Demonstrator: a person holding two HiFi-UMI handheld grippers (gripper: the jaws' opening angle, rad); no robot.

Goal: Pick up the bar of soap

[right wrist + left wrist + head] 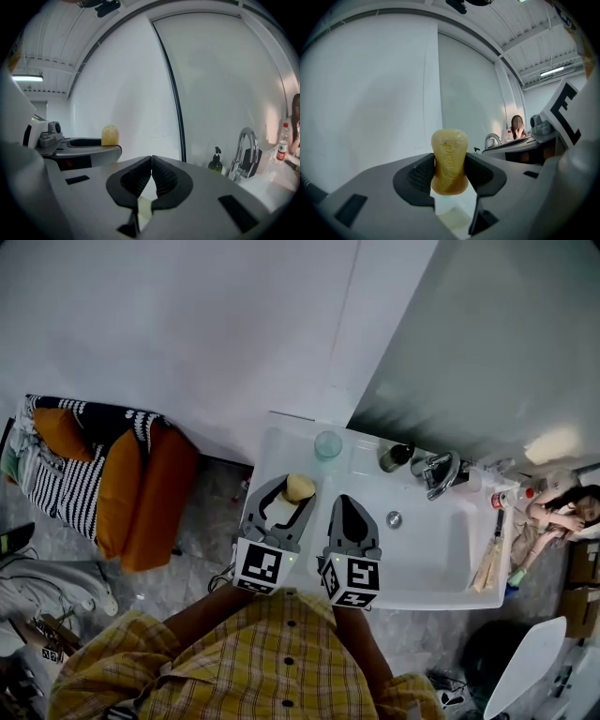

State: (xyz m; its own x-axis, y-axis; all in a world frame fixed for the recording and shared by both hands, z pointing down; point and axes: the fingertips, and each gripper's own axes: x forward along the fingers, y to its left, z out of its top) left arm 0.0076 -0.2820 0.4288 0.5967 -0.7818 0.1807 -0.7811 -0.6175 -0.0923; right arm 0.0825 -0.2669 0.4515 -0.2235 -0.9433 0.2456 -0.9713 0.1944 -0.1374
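The bar of soap is yellow, waisted and stamped with raised letters. My left gripper is shut on it, its black pads pressing both narrow sides while the top sticks out above the jaws. In the head view the soap is held over the left end of the white washbasin, at the tip of the left gripper. My right gripper hovers beside it over the basin, shut with nothing between its jaws. The right gripper view shows its own tips touching, and the soap off to the left.
A chrome tap and a dark pump bottle stand at the back of the basin, with a clear glass on the back left corner. An orange and striped bundle lies on the floor to the left. A white wall rises behind.
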